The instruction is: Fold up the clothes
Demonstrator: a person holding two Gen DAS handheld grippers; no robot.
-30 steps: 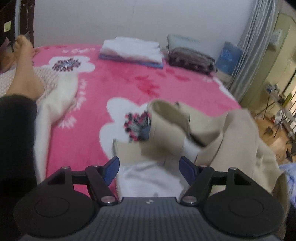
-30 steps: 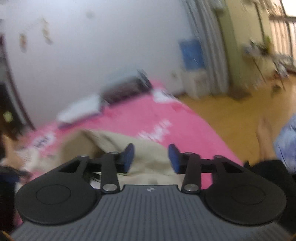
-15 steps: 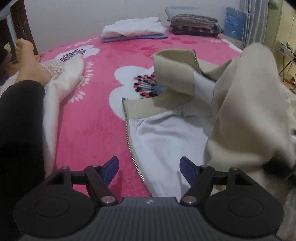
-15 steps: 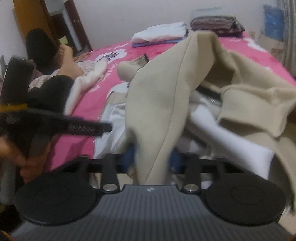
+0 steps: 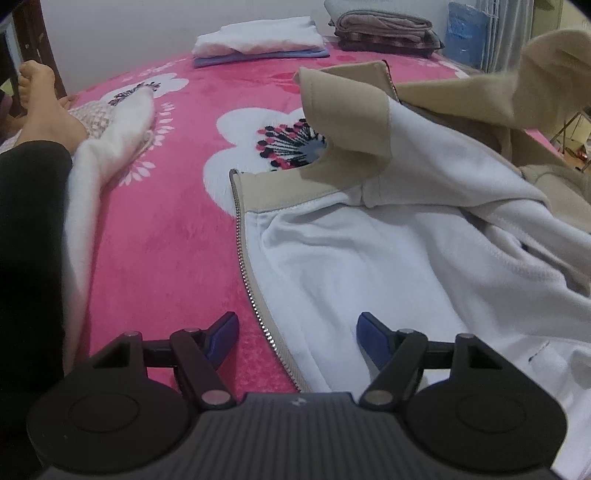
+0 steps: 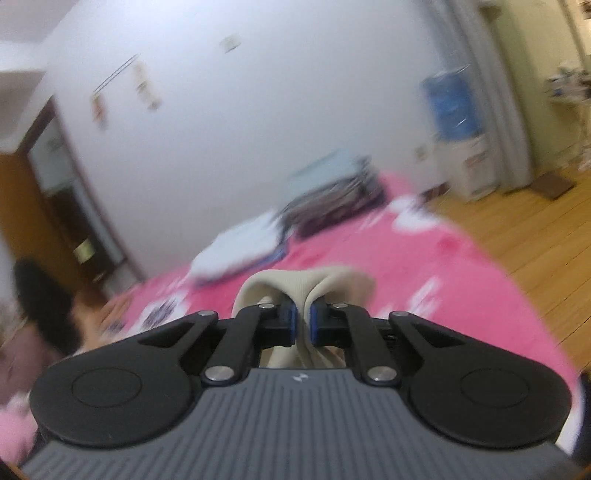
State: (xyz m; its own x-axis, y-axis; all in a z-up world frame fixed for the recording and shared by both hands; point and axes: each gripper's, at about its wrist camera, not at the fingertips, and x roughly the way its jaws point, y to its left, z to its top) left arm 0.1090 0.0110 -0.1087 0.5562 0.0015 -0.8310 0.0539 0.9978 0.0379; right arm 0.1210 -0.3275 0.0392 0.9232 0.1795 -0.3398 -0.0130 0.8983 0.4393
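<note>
A pink flowered blanket (image 5: 166, 236) covers the bed, and everything sits in relation to it. At its left edge a person's bare foot (image 5: 40, 110) and a dark-clad leg (image 5: 29, 258) rest on it, with a white cloth (image 5: 107, 147) draped just beside them. Toward the blanket's middle lies the beige zip jacket (image 5: 369, 258), opened out with its pale lining up. Its zipper edge (image 5: 251, 280) runs roughly from the near side away toward the far wall, so the garment's long axis lies near-to-far, collar end farther off. A beige flap (image 5: 343, 122) stands curled up at that far end.

The left gripper (image 5: 295, 332) hovers low over the near hem, its blue fingers (image 5: 223, 332) spread wide apart, the zipper edge passing between them, nothing pinched.

At the blanket's far end sit a folded white and blue stack (image 5: 258, 40) and, right of it, a folded brown pile (image 5: 384, 31).

On the right, part of the jacket is lifted off the blanket. The right gripper (image 6: 303, 321) has its fingers clamped on a bunched fold of that beige fabric; this view is blurred. Beyond the blanket's right edge is a wooden floor (image 6: 517, 229).
</note>
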